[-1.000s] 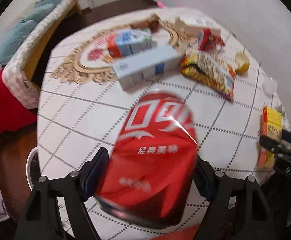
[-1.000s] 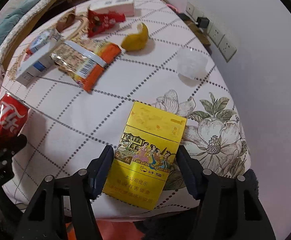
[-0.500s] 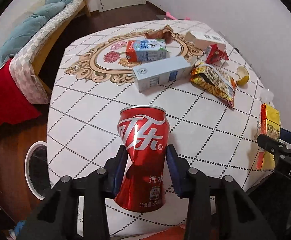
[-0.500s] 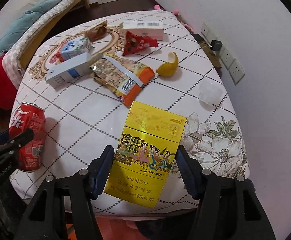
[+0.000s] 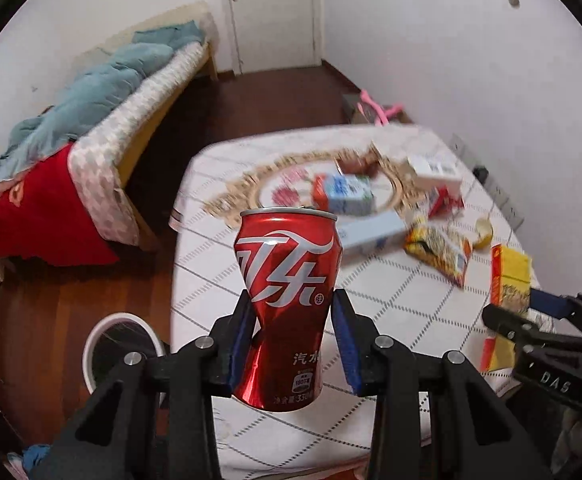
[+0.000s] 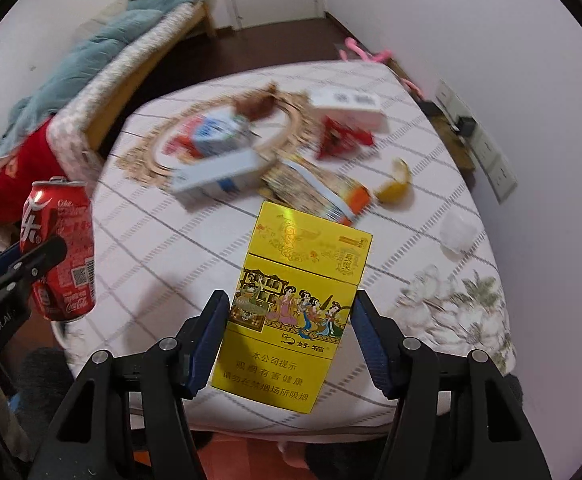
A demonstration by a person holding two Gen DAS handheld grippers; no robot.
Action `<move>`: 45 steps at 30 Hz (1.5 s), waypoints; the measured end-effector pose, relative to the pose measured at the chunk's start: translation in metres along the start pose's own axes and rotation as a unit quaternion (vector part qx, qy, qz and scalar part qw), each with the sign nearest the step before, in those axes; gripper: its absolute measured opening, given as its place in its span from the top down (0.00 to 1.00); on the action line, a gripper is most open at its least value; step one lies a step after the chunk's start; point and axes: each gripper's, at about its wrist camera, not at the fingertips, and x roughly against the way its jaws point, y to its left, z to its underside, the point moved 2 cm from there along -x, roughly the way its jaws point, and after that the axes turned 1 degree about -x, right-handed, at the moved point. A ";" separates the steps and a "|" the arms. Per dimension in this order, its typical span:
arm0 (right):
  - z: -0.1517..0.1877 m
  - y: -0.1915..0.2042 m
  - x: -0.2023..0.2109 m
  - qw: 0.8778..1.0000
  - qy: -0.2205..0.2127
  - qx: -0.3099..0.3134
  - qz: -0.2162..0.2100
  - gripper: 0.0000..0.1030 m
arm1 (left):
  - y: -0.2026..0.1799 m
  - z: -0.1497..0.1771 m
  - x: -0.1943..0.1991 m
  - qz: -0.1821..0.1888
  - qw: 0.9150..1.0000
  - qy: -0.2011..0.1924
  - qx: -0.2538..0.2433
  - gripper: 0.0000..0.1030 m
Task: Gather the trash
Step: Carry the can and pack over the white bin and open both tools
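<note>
My left gripper (image 5: 291, 320) is shut on a dented red cola can (image 5: 287, 280) and holds it upright above the table's near left edge; the can also shows in the right wrist view (image 6: 61, 248). My right gripper (image 6: 289, 336) is shut on a yellow cigarette pack (image 6: 295, 312), lifted above the table's near edge; the pack also shows in the left wrist view (image 5: 509, 280). On the table (image 6: 163, 248) lie a long white box (image 6: 219, 178), a milk carton (image 6: 215, 134), a snack bag (image 6: 319, 192), a red wrapper (image 6: 341, 140), a white box (image 6: 347, 108) and a peel (image 6: 397, 184).
A white round bin (image 5: 121, 350) stands on the wood floor left of the table. A bed (image 5: 103, 120) with blue and red covers runs along the left wall. A crumpled clear wrapper (image 6: 459, 234) lies at the table's right edge. Wall sockets (image 6: 491, 164) are at right.
Both grippers rose and pulled back from the table with their loads. The can went from tilted and low to upright and lifted. The pack came off the tablecloth.
</note>
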 end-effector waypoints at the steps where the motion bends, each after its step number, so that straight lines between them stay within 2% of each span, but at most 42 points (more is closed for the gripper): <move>1: -0.003 0.007 0.003 1.000 -0.004 0.006 -0.005 0.38 | 0.006 -0.003 0.005 -0.004 1.000 -0.005 0.002 0.66; 6: -0.018 0.054 0.017 0.998 -0.020 0.040 -0.047 0.38 | 0.055 -0.009 0.028 -0.032 0.999 -0.021 0.031 0.66; 12: -0.035 0.136 0.021 0.989 -0.022 0.098 -0.106 0.38 | 0.131 0.004 0.038 -0.081 0.993 -0.009 0.081 0.66; 18: -0.034 0.239 0.002 0.972 0.007 0.169 -0.161 0.38 | 0.221 0.040 0.023 -0.119 0.981 0.036 0.149 0.66; 21: -0.027 0.292 -0.021 0.962 0.034 0.200 -0.182 0.38 | 0.263 0.059 0.002 -0.118 0.973 0.074 0.183 0.66; 24: -0.017 0.342 -0.053 0.951 0.074 0.226 -0.197 0.38 | 0.311 0.085 -0.035 -0.097 0.960 0.132 0.229 0.66; 27: -0.003 0.390 -0.096 0.939 0.122 0.250 -0.204 0.38 | 0.350 0.109 -0.076 -0.060 0.943 0.191 0.268 0.66; 32: 0.029 0.450 -0.176 0.915 0.221 0.274 -0.196 0.38 | 0.395 0.147 -0.148 0.028 0.901 0.282 0.328 0.66; 34: 0.038 0.467 -0.201 0.909 0.248 0.276 -0.191 0.38 | 0.406 0.159 -0.169 0.046 0.886 0.305 0.347 0.66; 36: 0.048 0.482 -0.228 0.903 0.277 0.274 -0.182 0.38 | 0.409 0.166 -0.189 0.055 0.875 0.327 0.353 0.66; 40: 0.062 0.501 -0.267 0.891 0.320 0.276 -0.168 0.38 | 0.409 0.175 -0.200 0.057 0.869 0.341 0.354 0.64; 42: 0.067 0.506 -0.284 0.887 0.335 0.276 -0.158 0.38 | 0.411 0.179 -0.198 0.062 0.868 0.337 0.359 0.54; 44: 0.070 0.502 -0.297 0.884 0.345 0.282 -0.143 0.37 | 0.411 0.180 -0.195 0.057 0.870 0.329 0.362 0.31; 45: 0.071 0.499 -0.302 0.883 0.350 0.282 -0.136 0.35 | 0.423 0.185 -0.185 0.056 0.871 0.324 0.366 0.27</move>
